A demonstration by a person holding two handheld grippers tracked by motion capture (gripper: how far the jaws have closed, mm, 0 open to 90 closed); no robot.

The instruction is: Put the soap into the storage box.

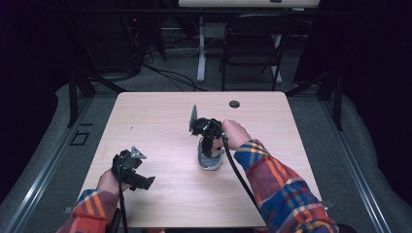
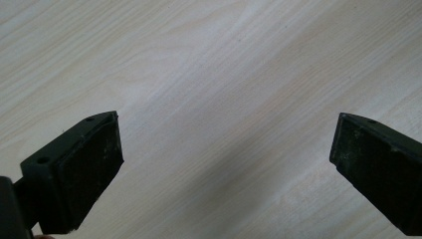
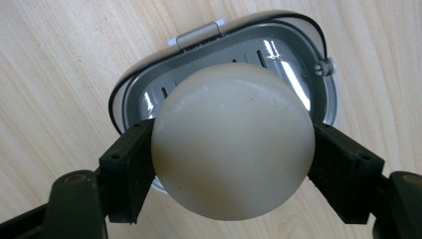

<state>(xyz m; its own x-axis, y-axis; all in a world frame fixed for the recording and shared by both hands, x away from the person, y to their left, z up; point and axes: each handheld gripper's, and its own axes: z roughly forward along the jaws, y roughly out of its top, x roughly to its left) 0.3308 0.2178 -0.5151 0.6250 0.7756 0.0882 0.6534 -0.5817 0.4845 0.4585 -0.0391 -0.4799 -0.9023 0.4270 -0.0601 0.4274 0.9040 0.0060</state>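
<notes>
A round cream soap bar (image 3: 233, 142) is clamped between the jaws of the right gripper (image 1: 210, 145), held directly above an open grey soap dish (image 3: 303, 94) near the table (image 1: 160, 111) centre. The dish's slotted tray is unobstructed. The left gripper (image 2: 224, 149) is parked wide open by the near left edge

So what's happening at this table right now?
A person holds a clamp-like tool in each hand. The right tool grips a round, cream bar of soap and holds it just above an open grey soap dish on the wooden table, apparently about to set it inside. The left tool is open with nothing between its jaws, near the table's front left corner.
</notes>
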